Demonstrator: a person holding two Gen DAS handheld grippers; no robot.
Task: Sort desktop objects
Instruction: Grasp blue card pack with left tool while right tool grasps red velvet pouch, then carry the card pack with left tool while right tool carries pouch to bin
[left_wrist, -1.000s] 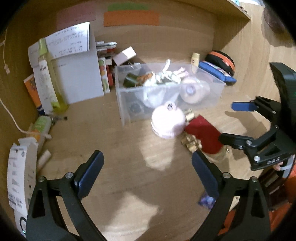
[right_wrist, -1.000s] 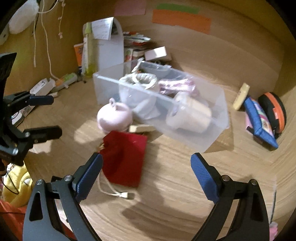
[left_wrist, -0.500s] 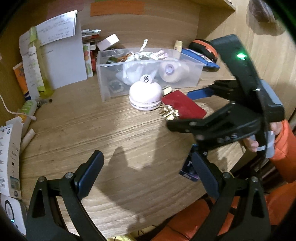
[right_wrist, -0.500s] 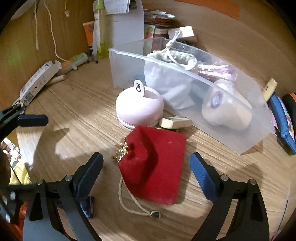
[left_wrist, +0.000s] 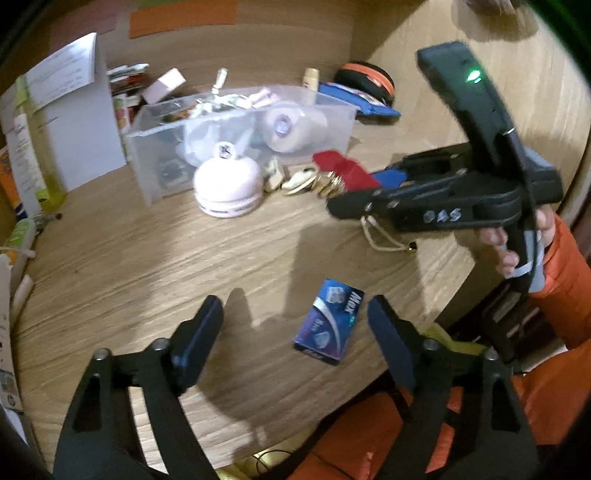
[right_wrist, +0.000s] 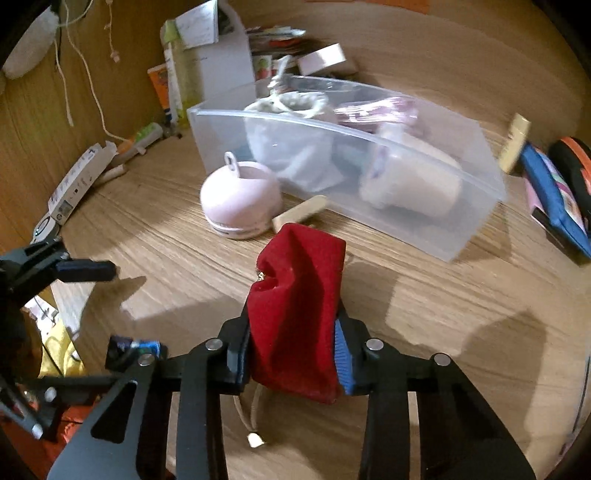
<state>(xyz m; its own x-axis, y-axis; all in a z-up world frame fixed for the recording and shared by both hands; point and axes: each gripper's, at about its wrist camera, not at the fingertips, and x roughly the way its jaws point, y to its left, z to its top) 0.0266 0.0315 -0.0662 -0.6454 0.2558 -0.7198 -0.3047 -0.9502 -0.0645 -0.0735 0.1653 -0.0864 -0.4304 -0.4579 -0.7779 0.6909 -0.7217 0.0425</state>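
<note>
1. Landmark: the clear plastic bin stands on the wooden worktop and already holds a white drawstring bag, a roll of tape and other small items.

2. Right gripper: the jaws are closing, with the red velvet pouch between them. Both pads press into the fabric, which bunches up and stands proud of the fingers. The pouch sits in front of the bin, on the near side of the pink domed gadget; its drawstring trails beneath the gripper.

3. Left gripper: the jaws are closing from a wide setting and hold nothing. The blue card pack lies flat on the worktop, well in front of the bin near the worktop edge, between the two fingers but touched by neither.

4. Other loose items: a pale eraser-like block and some gold clips lie just in front of the bin, beside the pink gadget. Motion blur makes the clips hard to identify with certainty.

5. Step in hand: acquisition of two items at once, the pouch on the right and apparently the card pack on the left.

6. Next move, right: lift the pouch clear of the worktop, carry it over the bin rim and release it. The soft fabric may slip, and the drawstring may catch the clips.

7. Next move, left: lower the fingers to worktop level beside the pack's long edges before the grip completes; a flat pack offers little height to grasp.
</note>
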